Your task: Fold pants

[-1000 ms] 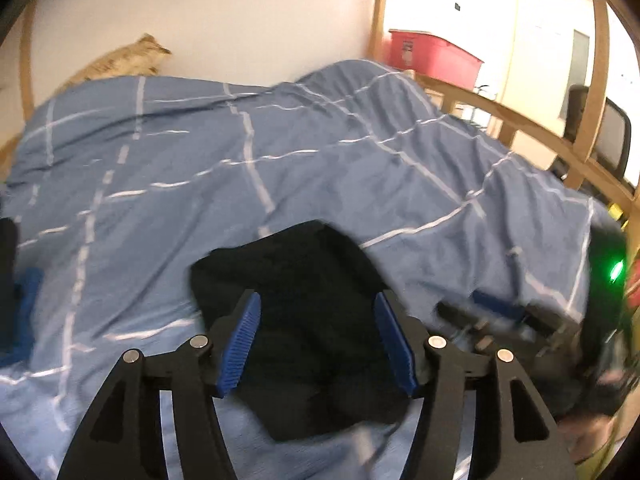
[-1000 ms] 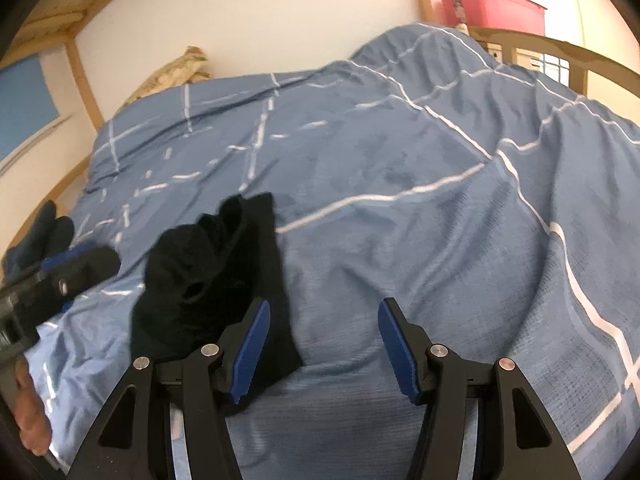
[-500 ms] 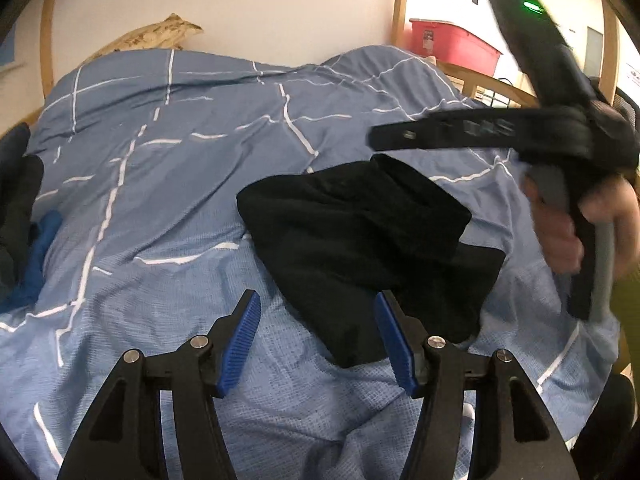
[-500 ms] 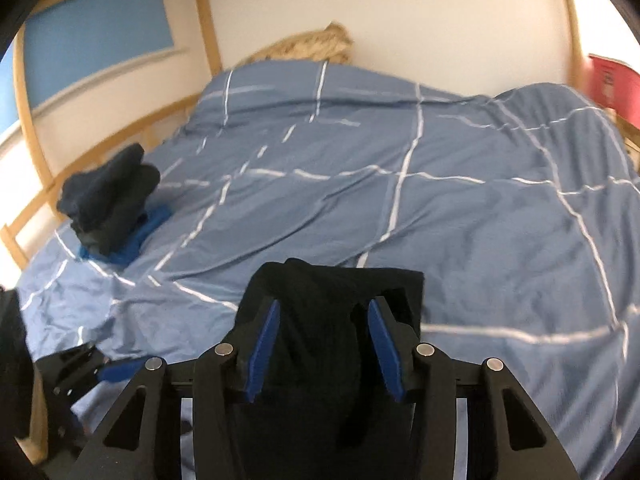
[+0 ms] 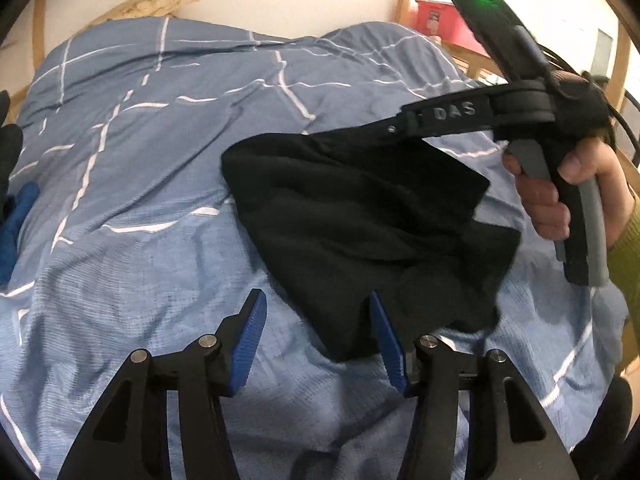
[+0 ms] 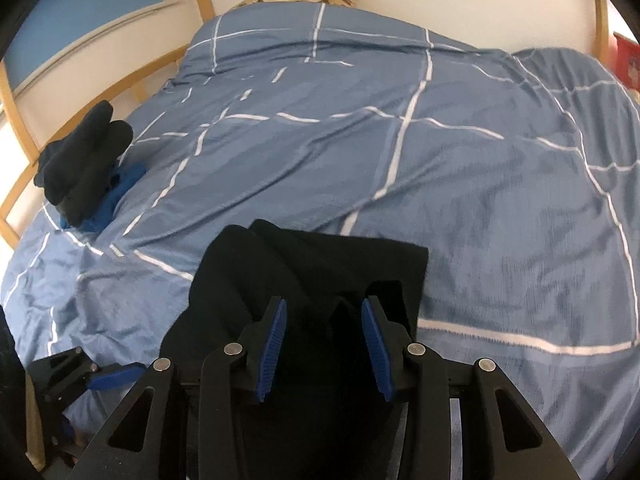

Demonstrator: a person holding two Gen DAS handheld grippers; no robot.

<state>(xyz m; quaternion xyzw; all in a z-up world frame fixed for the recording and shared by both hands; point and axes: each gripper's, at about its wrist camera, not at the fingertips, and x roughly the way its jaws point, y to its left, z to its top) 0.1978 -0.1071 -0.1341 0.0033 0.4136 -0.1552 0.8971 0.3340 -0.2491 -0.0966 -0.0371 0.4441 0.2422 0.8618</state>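
Black pants [image 5: 360,216] lie bunched on the blue checked duvet [image 5: 160,160]. My left gripper [image 5: 316,340] is open and empty, just above the pants' near edge. My right gripper [image 6: 324,344] hovers over the pants [image 6: 320,264] with its jaws partly apart and black cloth between them; whether the pads touch the cloth I cannot tell. It shows from the side in the left wrist view [image 5: 400,130], held by a hand, over the pants' far edge.
A pile of dark and blue clothes [image 6: 84,168] sits at the left side of the bed. A wooden bed frame [image 6: 16,128] runs along the left and back. A red bin [image 5: 436,20] stands beyond the bed.
My right gripper swung from the bed's right side to above the pants and narrowed its jaws. The left gripper pulled back off the pants toward their near edge.
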